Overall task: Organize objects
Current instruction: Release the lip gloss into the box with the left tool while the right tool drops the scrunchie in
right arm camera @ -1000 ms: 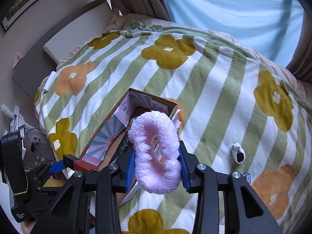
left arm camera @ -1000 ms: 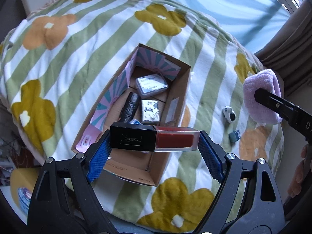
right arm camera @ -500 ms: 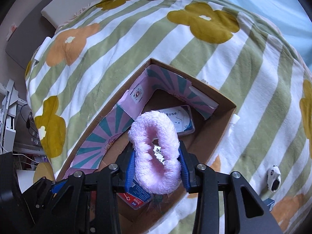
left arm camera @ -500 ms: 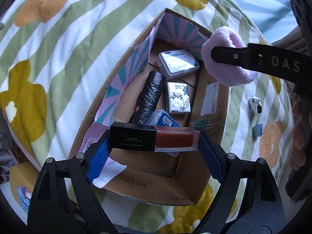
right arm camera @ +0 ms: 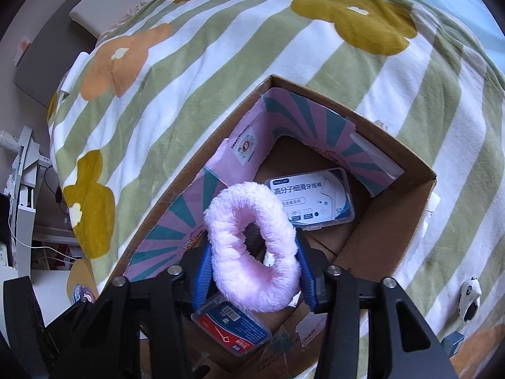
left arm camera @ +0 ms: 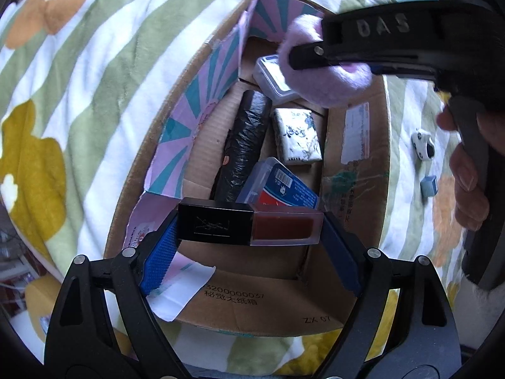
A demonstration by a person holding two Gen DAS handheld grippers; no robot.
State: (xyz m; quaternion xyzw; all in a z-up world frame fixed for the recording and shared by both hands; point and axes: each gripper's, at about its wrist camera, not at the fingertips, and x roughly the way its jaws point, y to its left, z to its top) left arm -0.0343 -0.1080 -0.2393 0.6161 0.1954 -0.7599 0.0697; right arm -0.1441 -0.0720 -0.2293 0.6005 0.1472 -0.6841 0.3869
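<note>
A cardboard box (left arm camera: pixel 356 170) lies on a flowered blanket; it also shows in the right wrist view (right arm camera: pixel 410 170). My left gripper (left arm camera: pixel 251 225) is shut on a black and red lip gloss tube (left arm camera: pixel 249 225), held crosswise over the box's near end. My right gripper (right arm camera: pixel 254 259) is shut on a fluffy pink scrunchie (right arm camera: pixel 252 252) and hangs over the box's far half; the scrunchie also shows in the left wrist view (left arm camera: pixel 331 79). In the box lie a black wrapped roll (left arm camera: pixel 243 145), a white patterned packet (left arm camera: pixel 296 135), a clear floss case (right arm camera: pixel 312 202) and a blue and red floss case (left arm camera: pixel 277 186).
The green-striped blanket (right arm camera: pixel 221 47) covers the bed around the box. A small black and white panda figure (left arm camera: pixel 423 143) and a small blue-grey cube (left arm camera: pixel 428 186) lie on it right of the box. Furniture and cables stand off the bed's left edge (right arm camera: pixel 28 189).
Both grippers have moved in over the box. The right gripper with the scrunchie has come lower and further over the box's far half. Both grips are unchanged.
</note>
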